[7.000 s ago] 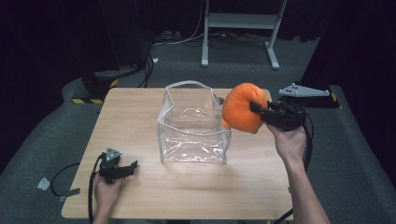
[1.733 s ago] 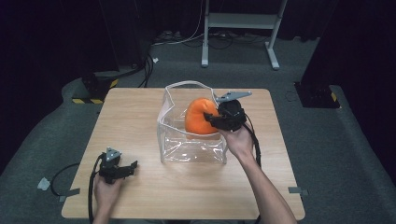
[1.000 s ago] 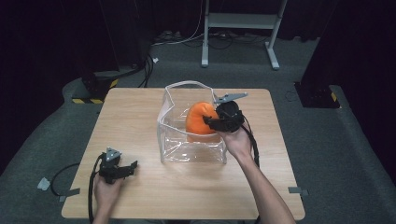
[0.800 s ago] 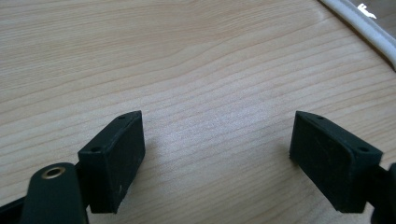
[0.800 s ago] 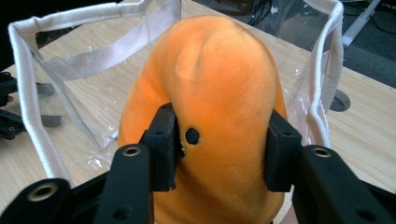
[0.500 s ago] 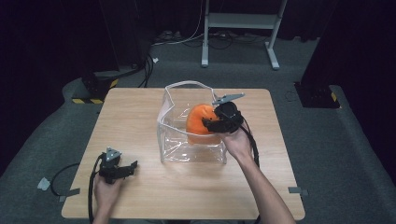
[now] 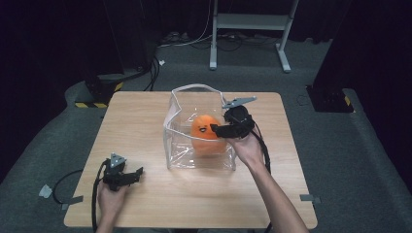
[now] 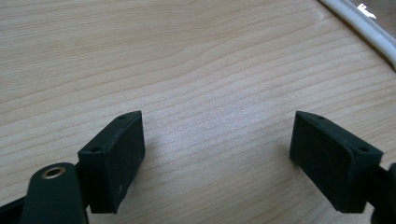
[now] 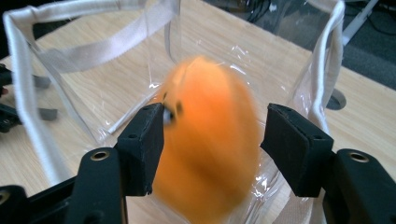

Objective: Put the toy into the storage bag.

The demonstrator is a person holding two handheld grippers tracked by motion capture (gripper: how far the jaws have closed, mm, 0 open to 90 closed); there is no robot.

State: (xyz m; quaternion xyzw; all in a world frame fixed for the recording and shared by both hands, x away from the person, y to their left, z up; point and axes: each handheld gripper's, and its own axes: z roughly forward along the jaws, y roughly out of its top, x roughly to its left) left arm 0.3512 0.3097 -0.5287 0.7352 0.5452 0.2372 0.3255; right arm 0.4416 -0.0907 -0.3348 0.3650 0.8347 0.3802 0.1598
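Since 7 s ago my right tongs [image 7: 219, 129] have come from off to the bag's right, up over its rim and down inside, bringing the orange toy [image 7: 206, 134] w/ them. Over the last sec or so the toy has sunk a bit lower in the bag [image 7: 180, 145]; my left tongs [image 7: 127, 175] haven't budged.

Right now, in the right gripper view, the right tongs [image 9: 212, 140] look parted around the toy [image 9: 210, 144]. Left jaw is touching or nearly touching by the toy's little dark face, right jaw shows a sliver of gap. Toy is motion-blurred there, so I judge I've just let go & it's dropping, not gripped. Can't be 100% sure though.

Toy is inside the clear bag [image 9: 28, 93], low down, near the bottom; whether it's resting on the base yet I can't tell from the blur.

Left tongs [image 8: 217, 154] wide open, nothing between them, lying low over bare table [image 8: 196, 60] near the front left corner, well apart from the bag.

Progress, as I see it: carry and lowering done, release basically happening. Left to do: let the toy settle, lift my right hand [image 7: 248, 149] out w/o snagging the bag's white trim or tipping it.
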